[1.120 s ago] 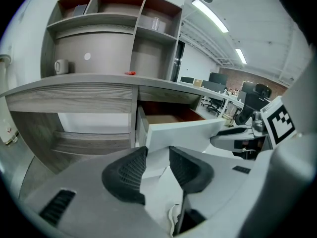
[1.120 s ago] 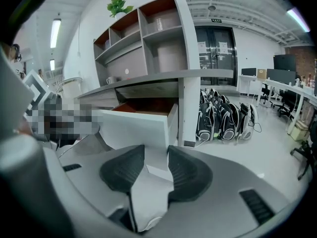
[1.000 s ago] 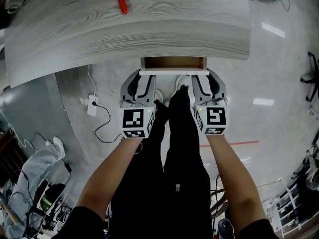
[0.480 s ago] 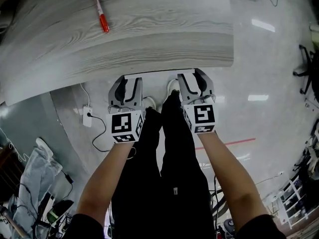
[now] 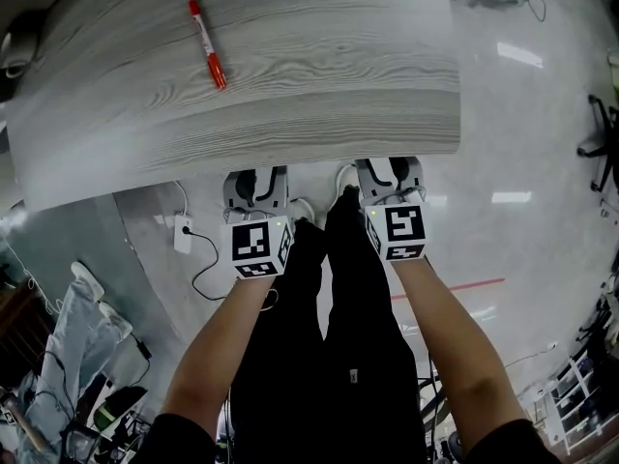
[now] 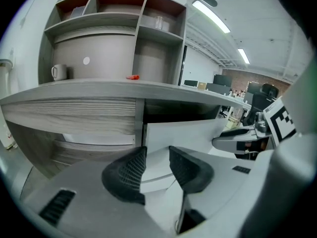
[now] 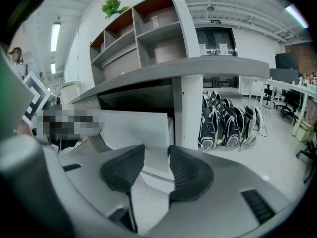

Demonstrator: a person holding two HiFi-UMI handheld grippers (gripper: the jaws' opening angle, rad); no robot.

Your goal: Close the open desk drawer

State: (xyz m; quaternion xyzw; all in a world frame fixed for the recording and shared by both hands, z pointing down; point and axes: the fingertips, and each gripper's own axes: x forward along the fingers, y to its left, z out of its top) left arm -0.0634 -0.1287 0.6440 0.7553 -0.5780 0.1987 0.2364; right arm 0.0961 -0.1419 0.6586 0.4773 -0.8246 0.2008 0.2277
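The grey wood desk top (image 5: 319, 75) covers the drawer in the head view. Its white drawer front (image 6: 183, 135) stands just under the desk edge, with a dark slot above it, and shows again as the drawer front (image 7: 133, 125) in the right gripper view. My left gripper (image 5: 256, 177) and right gripper (image 5: 390, 167) reach side by side under the desk edge. The left gripper (image 6: 157, 155) points at the panel's left end. The right gripper (image 7: 156, 152) points at its right end. Both have jaws a narrow gap apart, holding nothing.
A red marker (image 5: 207, 43) lies on the desk top. The person's black-trousered legs (image 5: 319, 336) stand between the arms. A power strip (image 5: 182, 232) with a cable lies on the floor at the left. Shelves with a mug (image 6: 58, 72) rise behind the desk. Black bags (image 7: 233, 125) stand at the right.
The drawer has slid in under the desk top, and its wooden inside no longer shows. Both grippers moved forward with it, up to the desk edge.
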